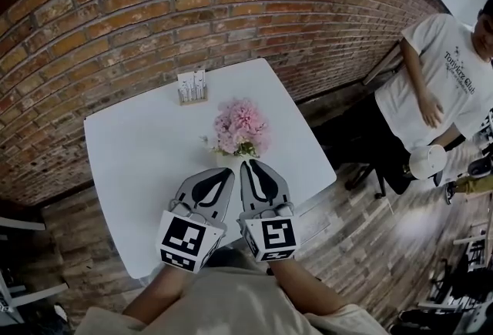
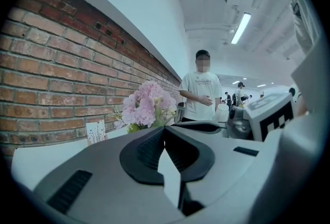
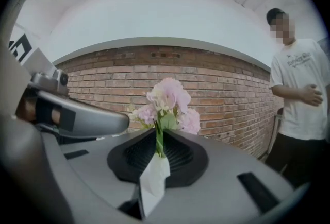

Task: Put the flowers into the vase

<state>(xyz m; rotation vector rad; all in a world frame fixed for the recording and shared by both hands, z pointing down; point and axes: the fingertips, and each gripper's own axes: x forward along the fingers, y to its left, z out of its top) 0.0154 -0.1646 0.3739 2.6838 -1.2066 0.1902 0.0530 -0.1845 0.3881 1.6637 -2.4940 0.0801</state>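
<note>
The brick wall (image 1: 154,25) fills the far side, and before it stands a white tabletop (image 1: 139,172). A person in a white shirt (image 1: 435,87) waits to the right of it, well apart from the work.

The two grippers lie side by side over the near edge, both pointing away from the wearer. The left gripper (image 1: 226,173) has its fingers pressed together with nothing between them. The right gripper (image 1: 250,165) pinches the green stem (image 3: 159,138) of the pink flowers (image 1: 240,124), just under the blooms.

The stem stands upright, so its long axis runs up and down across the nearly level fingers, and the blooms rise just beyond the fingertips. The right hand is the one on the flowers – the left is only beside them. A small card holder (image 1: 192,87) stands farther back, near the wall.

The vase cannot be told apart from the white surface under the blooms, so probably the next move depends on finding its mouth directly below the stem.
</note>
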